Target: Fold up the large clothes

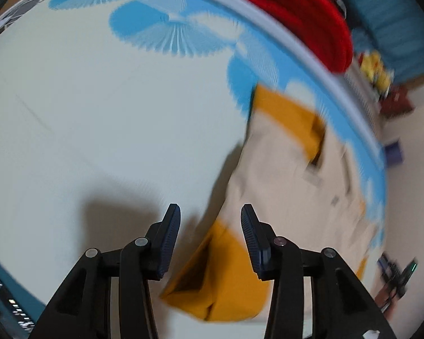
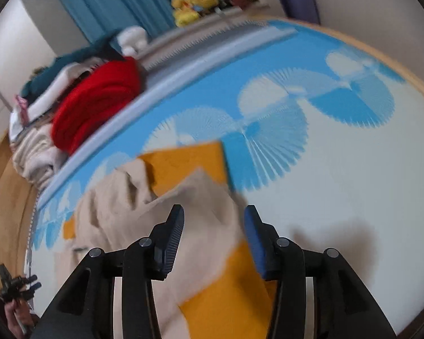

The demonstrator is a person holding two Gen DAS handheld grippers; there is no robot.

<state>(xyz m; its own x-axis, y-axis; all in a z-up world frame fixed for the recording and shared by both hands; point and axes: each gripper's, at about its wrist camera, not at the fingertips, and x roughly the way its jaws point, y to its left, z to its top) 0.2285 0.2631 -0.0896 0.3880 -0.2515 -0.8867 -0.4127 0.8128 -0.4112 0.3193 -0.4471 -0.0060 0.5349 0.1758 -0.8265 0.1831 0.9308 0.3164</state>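
Beige-and-mustard garment lies crumpled on the blue-patterned mat, outlines motion-blurred. Left gripper and right gripper hover above it, jaws spread, empty; its near edge is cut off.

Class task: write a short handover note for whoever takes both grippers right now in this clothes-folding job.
Left gripper: open, holding nothing, above a mustard cuff of the garment.
Right gripper: open, empty, over the same garment's beige and mustard cloth.
Garment: beige with mustard panels, lying crumpled and partly doubled over on the blue-and-white mat. A pile of other clothes sits beyond the mat's edge.
Done: garment is on the mat.
Left: grasp, flatten and complete the folds.
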